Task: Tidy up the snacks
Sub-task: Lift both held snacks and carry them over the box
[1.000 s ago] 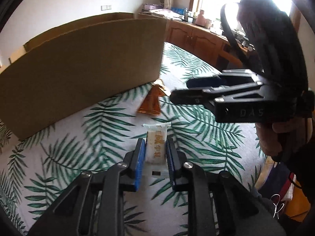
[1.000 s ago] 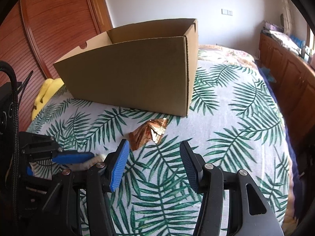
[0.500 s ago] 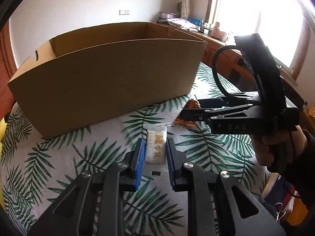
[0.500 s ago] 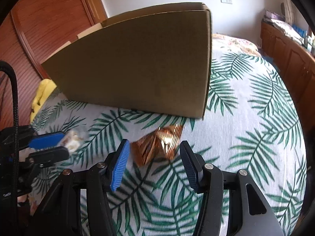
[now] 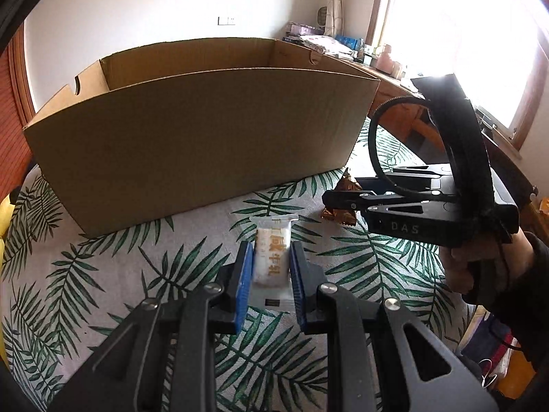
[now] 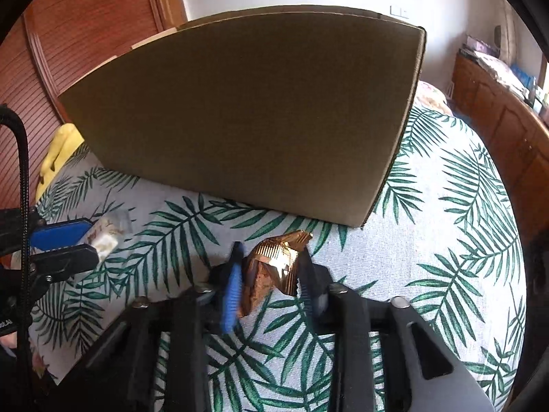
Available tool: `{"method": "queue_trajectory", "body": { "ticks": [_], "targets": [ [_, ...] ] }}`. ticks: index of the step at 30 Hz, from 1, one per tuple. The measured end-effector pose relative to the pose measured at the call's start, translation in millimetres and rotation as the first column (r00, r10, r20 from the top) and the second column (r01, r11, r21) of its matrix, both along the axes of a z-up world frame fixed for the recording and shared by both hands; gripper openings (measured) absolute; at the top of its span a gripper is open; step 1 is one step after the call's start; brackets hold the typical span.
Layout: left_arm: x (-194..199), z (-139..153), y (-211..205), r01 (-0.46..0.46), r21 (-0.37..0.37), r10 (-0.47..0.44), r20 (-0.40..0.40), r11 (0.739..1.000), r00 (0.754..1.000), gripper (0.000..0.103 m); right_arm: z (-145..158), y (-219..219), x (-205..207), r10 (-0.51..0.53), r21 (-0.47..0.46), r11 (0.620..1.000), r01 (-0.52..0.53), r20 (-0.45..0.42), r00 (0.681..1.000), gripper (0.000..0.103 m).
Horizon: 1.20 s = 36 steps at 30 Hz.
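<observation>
Right wrist view: my right gripper has just been closing and now pinches the gold snack; the cardboard box stands at twelve o'clock. My left gripper clamps the white snack, pointing likewise.

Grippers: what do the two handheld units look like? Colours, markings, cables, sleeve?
Both are black, with skeletal fingers that have triangular cut-outs and silver pivot screws. The left gripper has blue ribbed pads; the right gripper has the same. In the left wrist view, the right unit's side reads "DAS", a black cable loops above it, and the hand on its grip emerges from a dark sleeve.
</observation>
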State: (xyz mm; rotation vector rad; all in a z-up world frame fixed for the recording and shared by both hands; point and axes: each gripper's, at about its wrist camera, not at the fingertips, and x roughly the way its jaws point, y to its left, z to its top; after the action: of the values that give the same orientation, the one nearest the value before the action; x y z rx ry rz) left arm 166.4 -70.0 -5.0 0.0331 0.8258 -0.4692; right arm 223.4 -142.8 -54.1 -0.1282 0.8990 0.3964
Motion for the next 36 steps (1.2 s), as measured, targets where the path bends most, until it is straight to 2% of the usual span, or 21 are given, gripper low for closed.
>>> {"method": "queue_trajectory", "body": {
  "ticks": [5, 9, 24, 36],
  "targets": [
    [-2.2, 3.5, 1.3, -0.002, -0.003, 0.002, 0.007, 1.000, 1.000, 0.019, 2.6, 0.0, -8.6, 0.010, -0.008, 1.000, -0.010, 0.010, 1.000, 0.025],
    [-3.2, 9.7, 2.4, -0.006, -0.004, 0.006, 0.022, 1.000, 1.000, 0.019, 10.8, -8.1, -18.0, 0.010, 0.020, 1.000, -0.011, 0.030, 0.999, 0.025],
    [8.3, 62.5, 9.5, -0.025, -0.025, 0.029, 0.145, 0.999, 0.989, 0.019, 78.3, -30.3, -51.5, 0.017, 0.070, 0.997, -0.030, 0.186, 0.982, 0.025],
    [33.2, 91.2, 27.1, -0.058, -0.037, 0.065, 0.218, 0.998, 0.974, 0.019, 115.1, -9.5, -34.9, 0.061, 0.070, 0.994, -0.082, 0.267, 0.962, 0.025]
  ]
}}
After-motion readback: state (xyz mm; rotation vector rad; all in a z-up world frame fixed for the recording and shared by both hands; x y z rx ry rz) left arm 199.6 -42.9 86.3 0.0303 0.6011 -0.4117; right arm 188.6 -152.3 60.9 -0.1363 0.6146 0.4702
